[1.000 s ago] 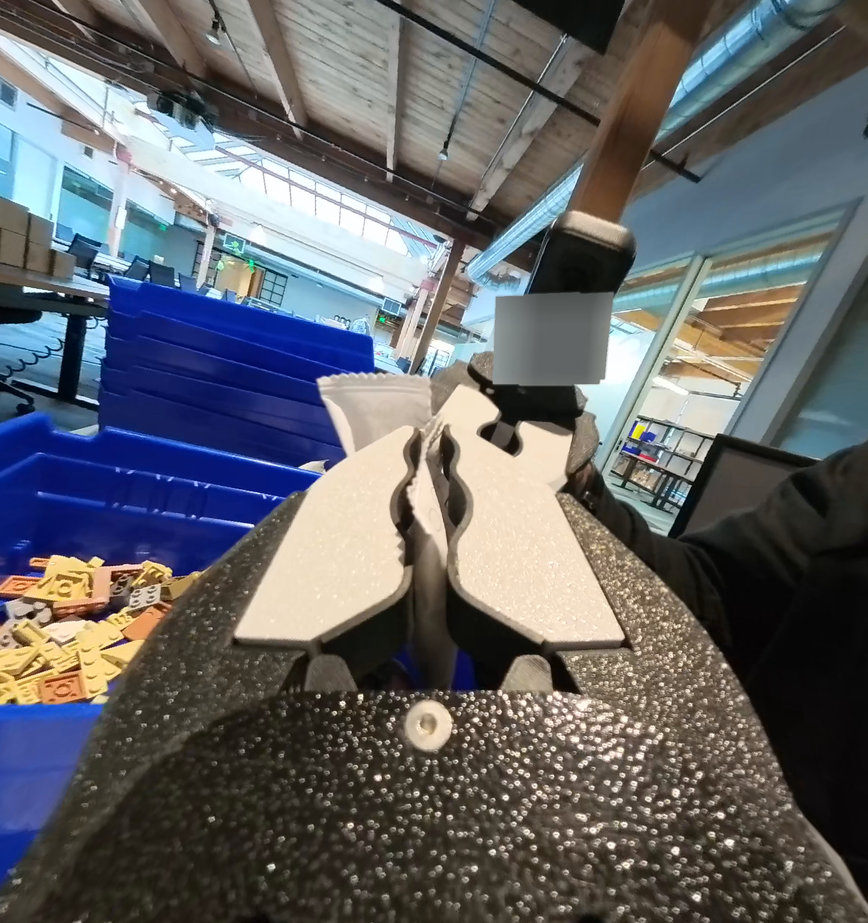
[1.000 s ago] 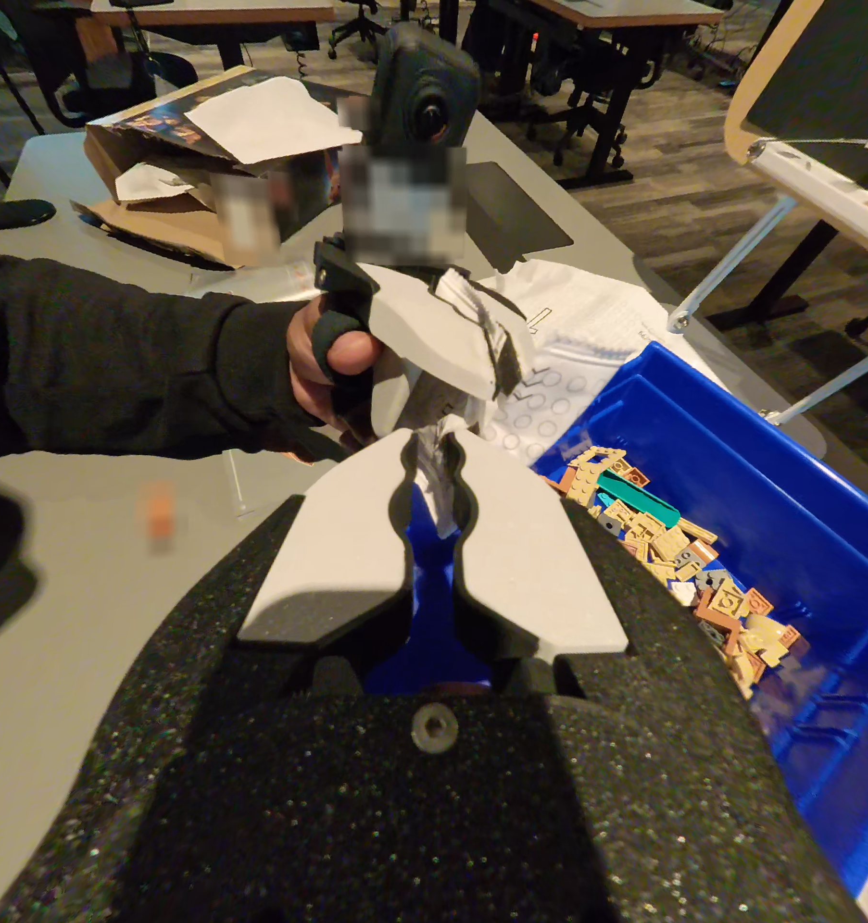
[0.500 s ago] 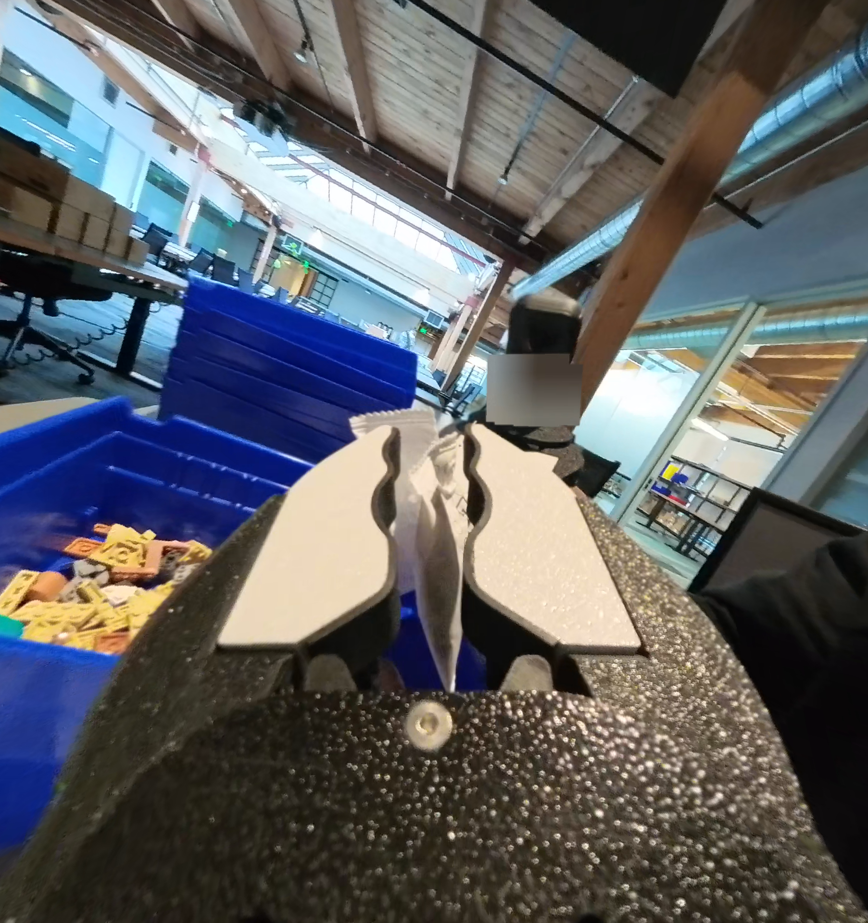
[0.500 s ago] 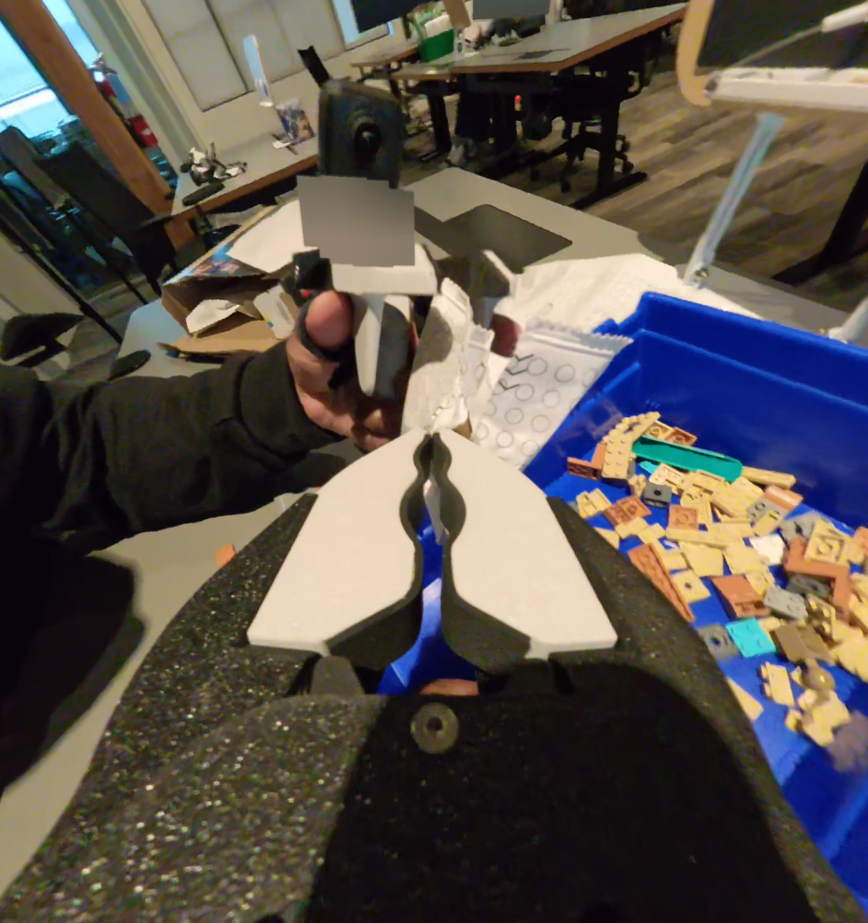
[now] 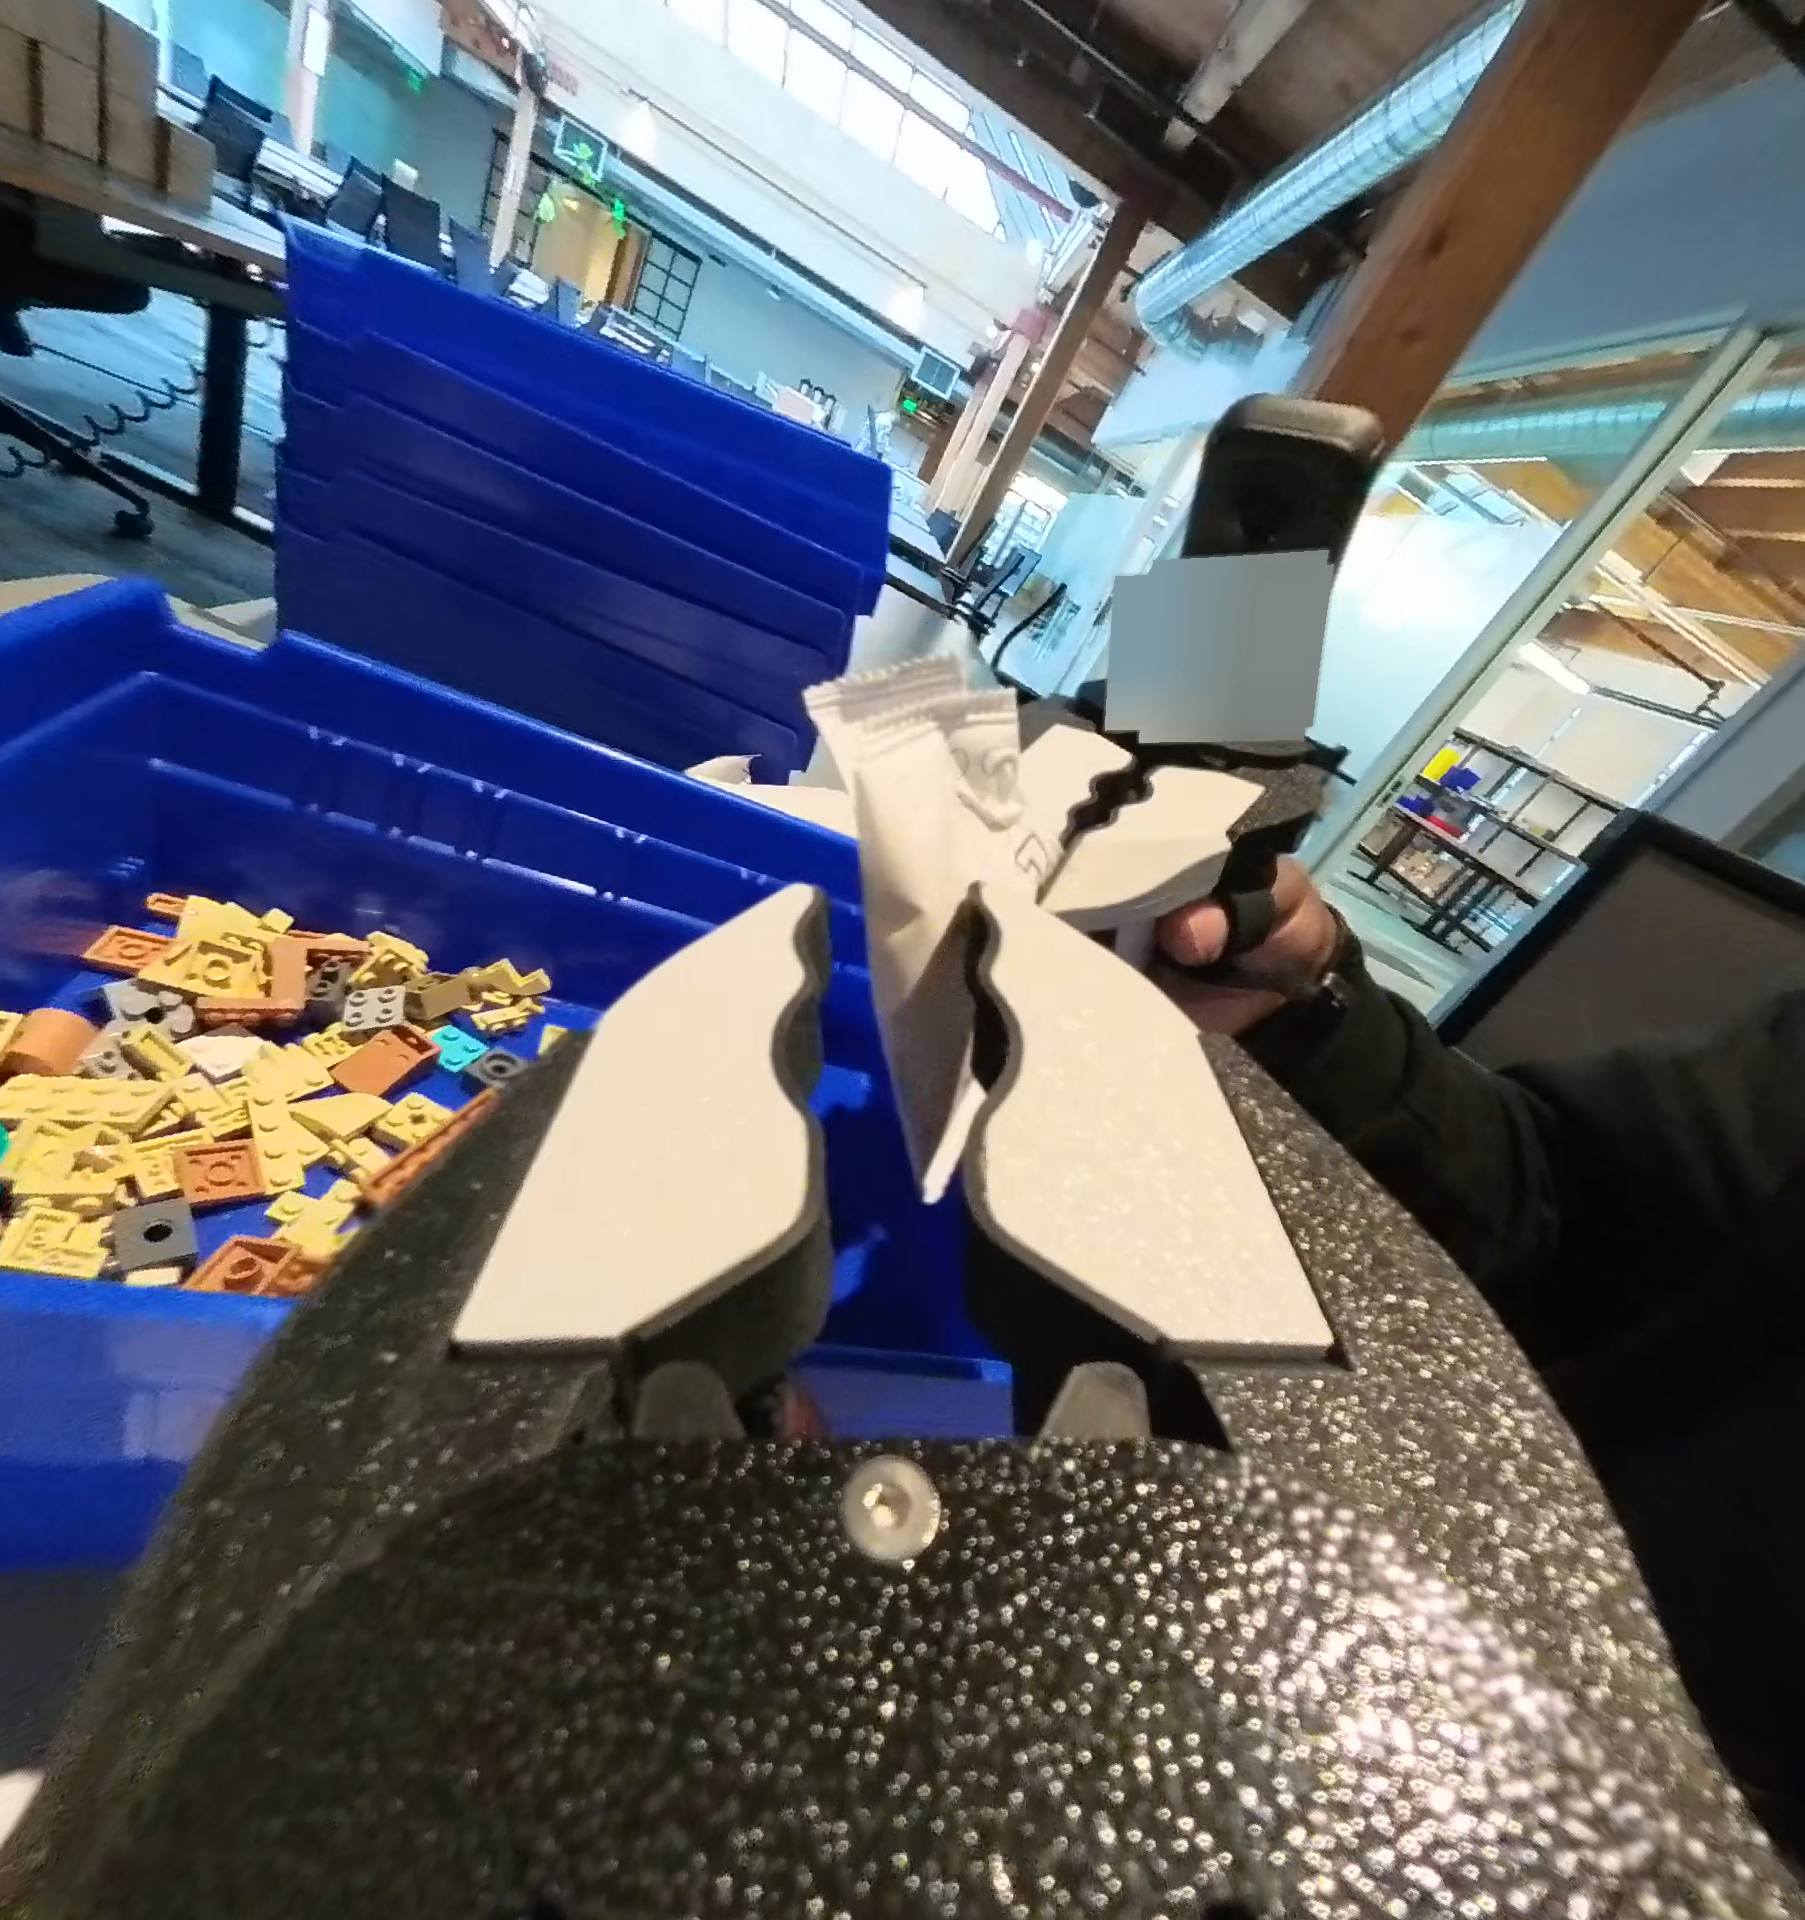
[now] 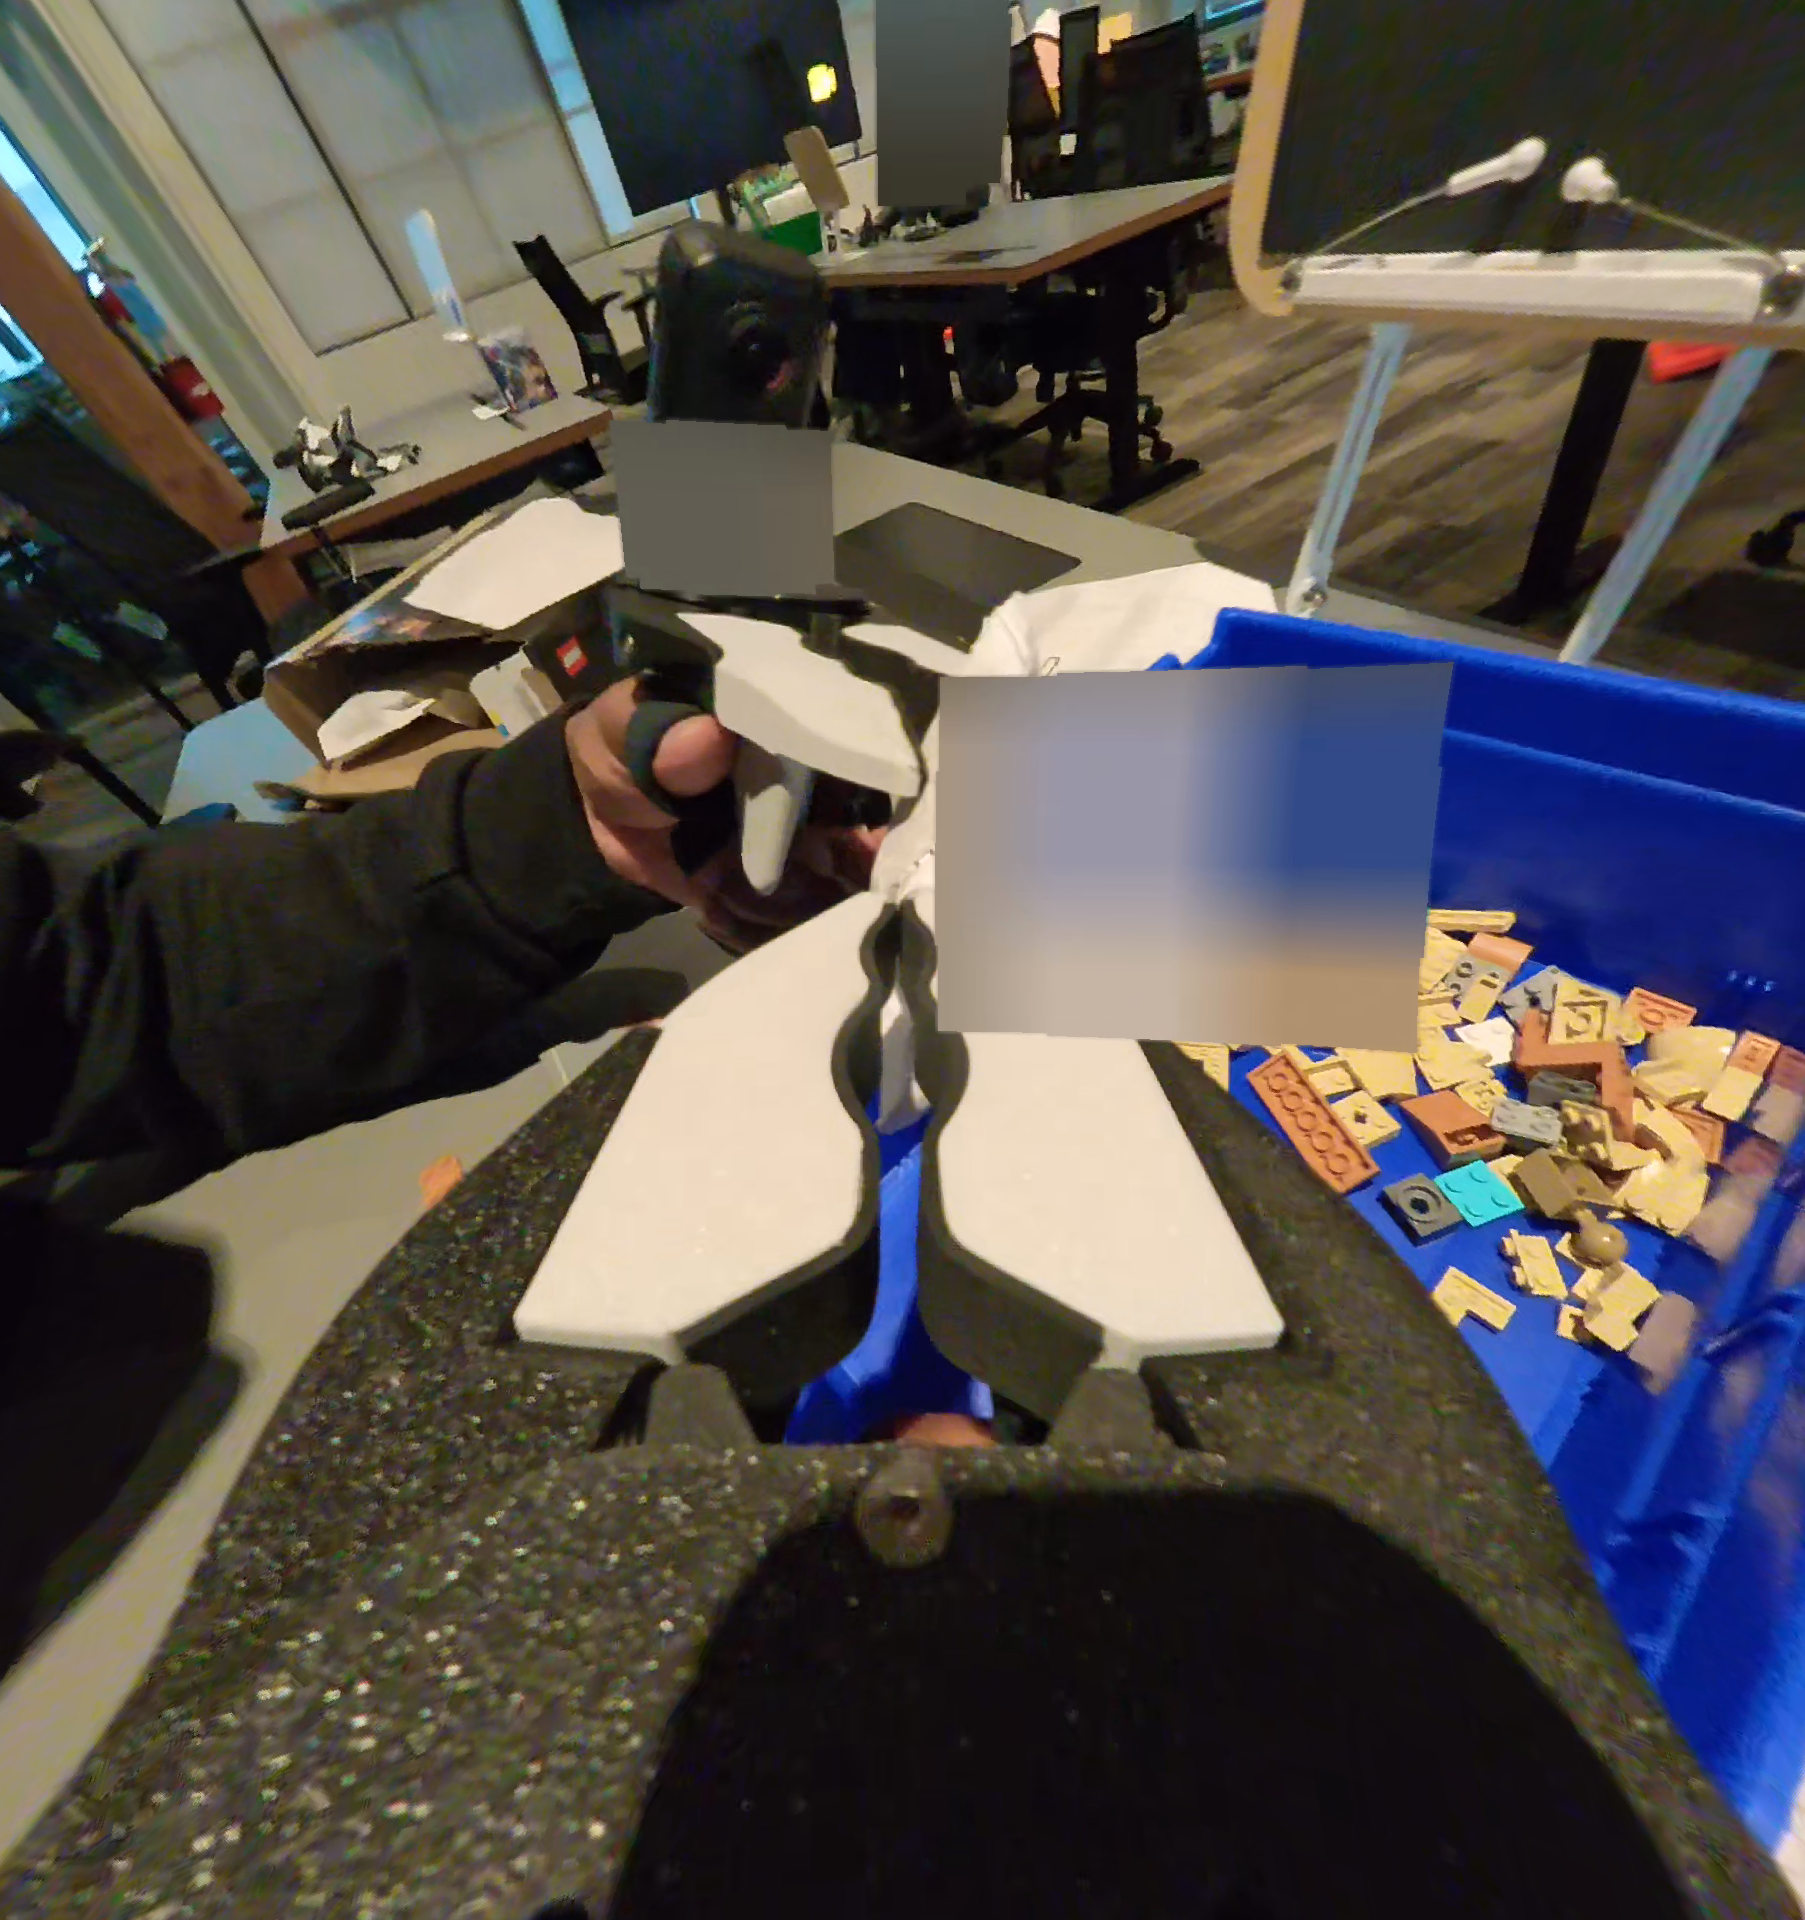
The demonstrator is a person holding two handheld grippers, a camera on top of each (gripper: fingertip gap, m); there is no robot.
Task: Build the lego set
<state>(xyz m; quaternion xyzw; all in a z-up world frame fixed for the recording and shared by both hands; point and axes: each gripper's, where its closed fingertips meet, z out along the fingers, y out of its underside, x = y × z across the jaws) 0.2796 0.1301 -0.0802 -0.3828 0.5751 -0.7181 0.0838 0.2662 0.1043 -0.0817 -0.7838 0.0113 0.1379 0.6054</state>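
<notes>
Change since earlier frames: the left gripper (image 5: 898, 925) is now standing with its jaws parted; a second ago they were pressed together on the white paper bag (image 5: 913, 831).
Bag, present hold: the bag is leaning against the inner face of the left gripper's right-hand finger only, with a clear gap to the other finger, so the left gripper is no longer clamping it.
Right gripper (image 6: 893, 920): its jaws are closing tight on the bag's lower corner (image 6: 903, 1049); it is now carrying the bag alone.
Meaning for the task: in my judgement the bag is being handed over to the right gripper after emptying; bag removal comes next, the building itself is not yet begun.
Lego pieces (image 5: 202, 1091): tan, brown, grey and teal parts are lying loose on the floor of the blue bin (image 5: 410, 748), toward its near wall in the left wrist view.
Bag position: it is hanging above the bin's near edge, between the two grippers.
Pose: both grippers are facing each other at close range, each held by a hand (image 6: 659, 790) in a dark sleeve, tips tilted slightly upward.
Desk: a torn cardboard box (image 6: 378, 686) is lying toward its far left corner.
</notes>
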